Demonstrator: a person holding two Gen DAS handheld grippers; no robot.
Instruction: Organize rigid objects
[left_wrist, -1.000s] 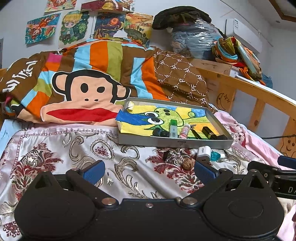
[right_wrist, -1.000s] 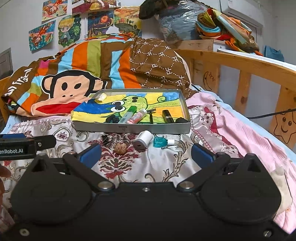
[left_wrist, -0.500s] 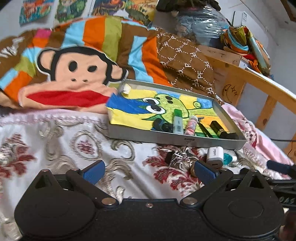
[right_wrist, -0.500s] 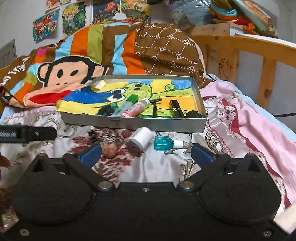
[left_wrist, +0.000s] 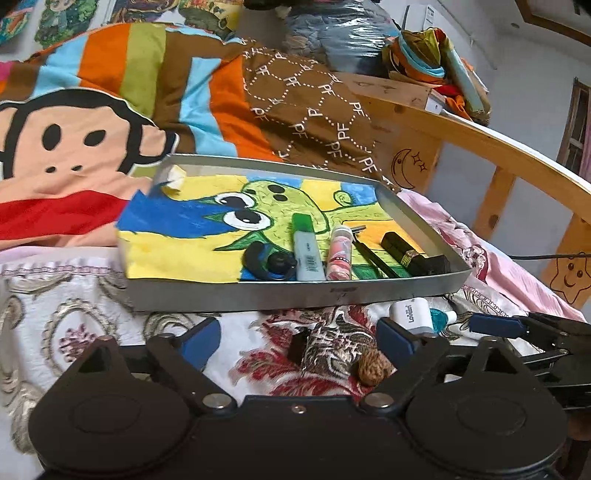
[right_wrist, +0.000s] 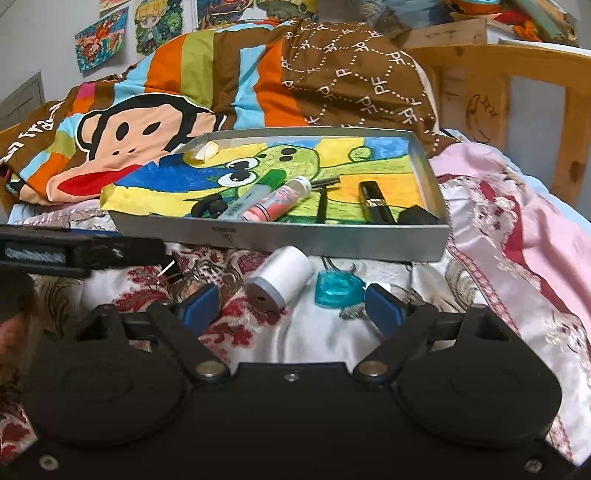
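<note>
My right tool (right_wrist: 291, 306), spread wide at lower centre, frames the white cylinder (right_wrist: 282, 275): light, stiff, smooth, prone to rolling; I would grip it mid-barrel.

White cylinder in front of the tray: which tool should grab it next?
Right. The white cylinder lies between the open right tool's fingers. The left tool, also open, faces the walnut; there the cylinder sits beyond its right finger.

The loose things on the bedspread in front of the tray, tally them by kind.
White cylinder: 1
Teal bottle: 1
Walnut: 1
Small black clip: 1
Total: 4
</note>
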